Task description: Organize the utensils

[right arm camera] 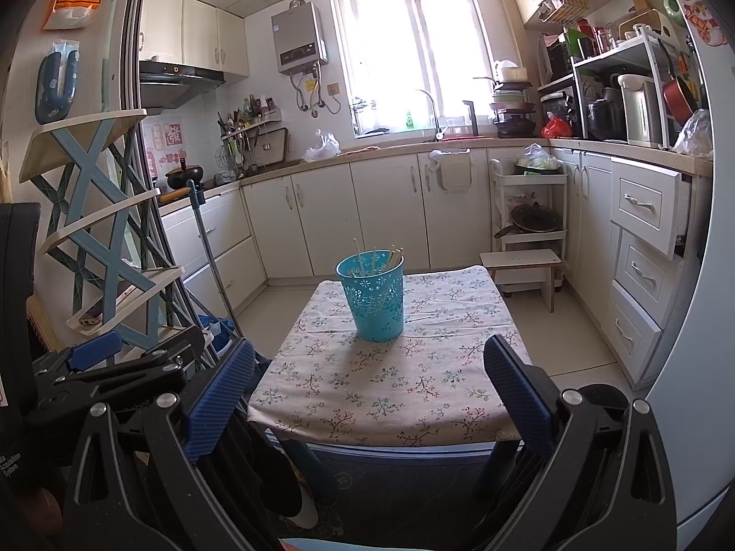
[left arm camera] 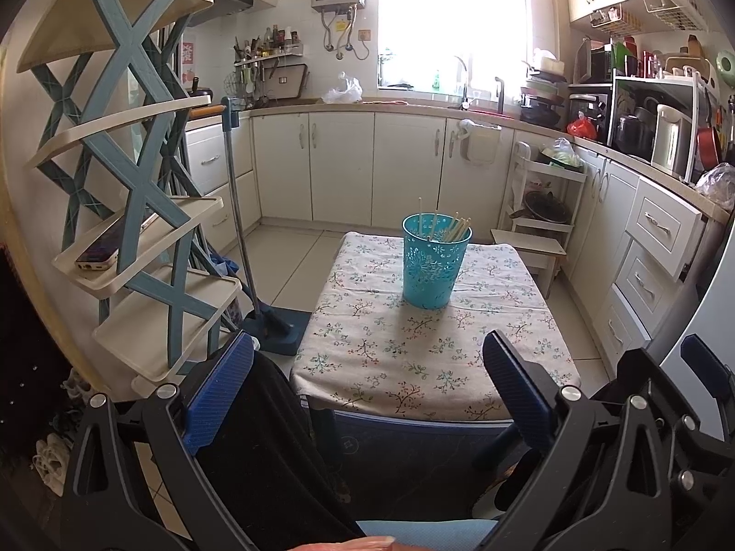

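Observation:
A teal perforated holder [left arm camera: 435,261] stands upright toward the far end of a small table with a floral cloth [left arm camera: 363,349]. Several pale chopsticks [left arm camera: 457,227] stand inside it. The holder also shows in the right wrist view [right arm camera: 374,294] with the chopsticks [right arm camera: 390,257] in it. My left gripper [left arm camera: 367,390] is open and empty, held back at the table's near edge. My right gripper [right arm camera: 370,395] is open and empty, also at the near edge. Each gripper shows at the side of the other's view: the right gripper [left arm camera: 707,367], the left gripper [right arm camera: 96,353].
A cream and blue tiered shelf [left arm camera: 138,211] stands at the left with a phone [left arm camera: 98,257] on it. A mop [left arm camera: 257,275] leans beside the table. A white rolling cart [left arm camera: 546,202] and a low stool [left arm camera: 533,248] stand behind the table. Kitchen cabinets line the walls.

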